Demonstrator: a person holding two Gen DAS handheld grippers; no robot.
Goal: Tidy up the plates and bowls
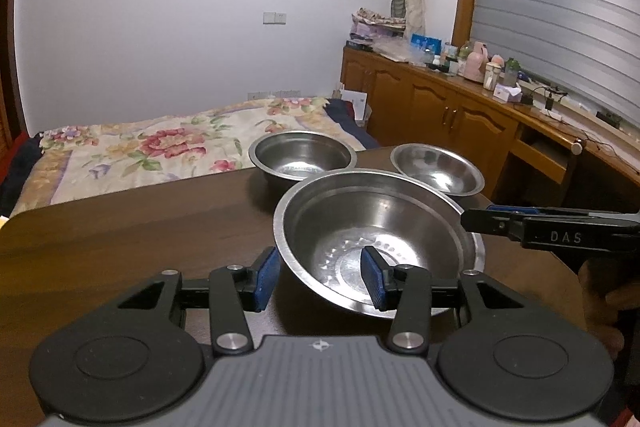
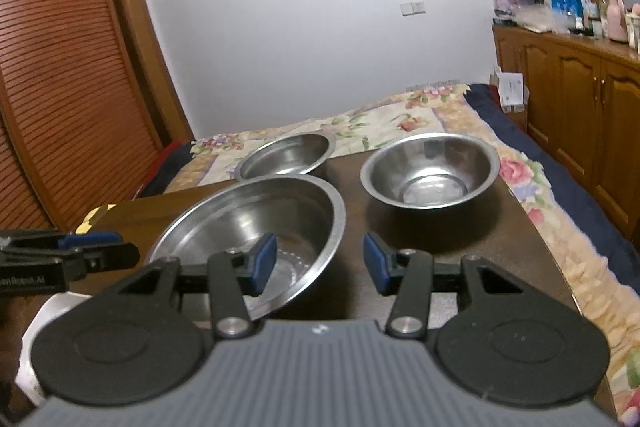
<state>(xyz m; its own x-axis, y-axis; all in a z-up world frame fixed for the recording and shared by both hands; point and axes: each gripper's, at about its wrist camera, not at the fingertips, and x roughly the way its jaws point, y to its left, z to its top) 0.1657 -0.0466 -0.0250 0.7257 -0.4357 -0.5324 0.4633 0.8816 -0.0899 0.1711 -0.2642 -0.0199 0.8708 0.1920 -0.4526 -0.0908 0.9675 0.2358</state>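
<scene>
**A:** While both tools hover at the near end of the dark wooden table (image 1: 120,227), what sits where?

**B:** Largest first: the big steel bowl (image 1: 378,231). The left gripper (image 1: 318,277) straddles its near rim, one pad outside the wall, one over the basin, jaws released, not pressing. The right gripper (image 2: 320,263) also stands released: its left pad is over the same bowl's basin, its right pad over bare table.

**A:** And the others?

**B:** Beyond the jaws, a medium bowl (image 2: 430,171) ahead and right of the right gripper, and a shallower bowl (image 2: 286,155) farther back, at the table's far edge.

**A:** How best to lift the big one?

**B:** I'd say seat each pad fully across the rim on opposite sides, clamp together, and keep it level; polished steel probably slips.

**A:** Any writing?

**B:** "DAS" on the right gripper's side in the left view; a partly cut-off "…nRobot.AI" on the left gripper in the right view.
</scene>
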